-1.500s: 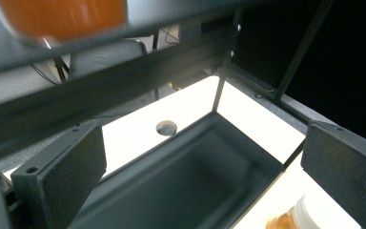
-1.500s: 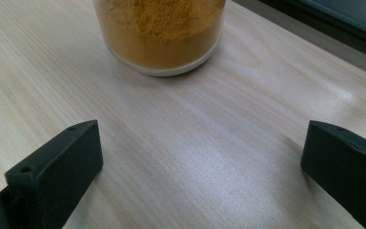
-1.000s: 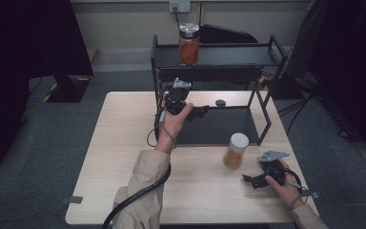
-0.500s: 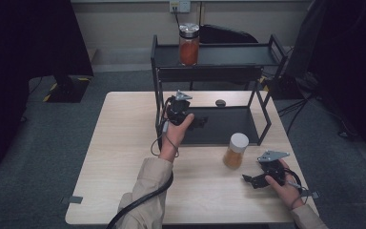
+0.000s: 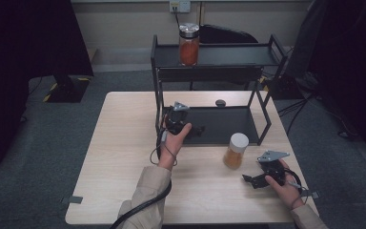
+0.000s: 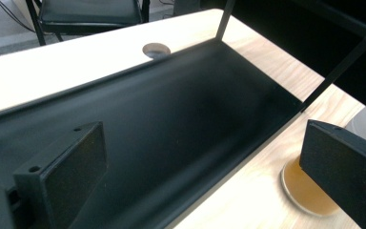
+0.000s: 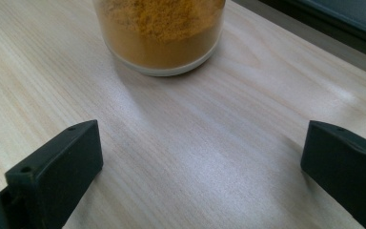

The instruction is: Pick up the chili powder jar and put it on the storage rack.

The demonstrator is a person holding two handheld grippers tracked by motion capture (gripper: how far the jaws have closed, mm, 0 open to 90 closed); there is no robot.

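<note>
Left claw (image 5: 195, 130) sits at the left end of the rack's (image 5: 262, 125) lower shelf (image 6: 181, 124), jaws spread wide with nothing between them, pointing along the dark tray. Right claw (image 5: 251, 179) rests low on the table (image 5: 124, 143) near the front right corner, jaws also wide apart and empty, aimed at the jar of orange powder (image 5: 236, 150). That jar, white lid on, stands upright on the table just in front of the rack's right end, near the right claw but apart from it. In the right gripper view its base (image 7: 159, 33) sits straight ahead, beyond the jaws. A second jar, red inside (image 5: 189, 44), stands on the top shelf.
</note>
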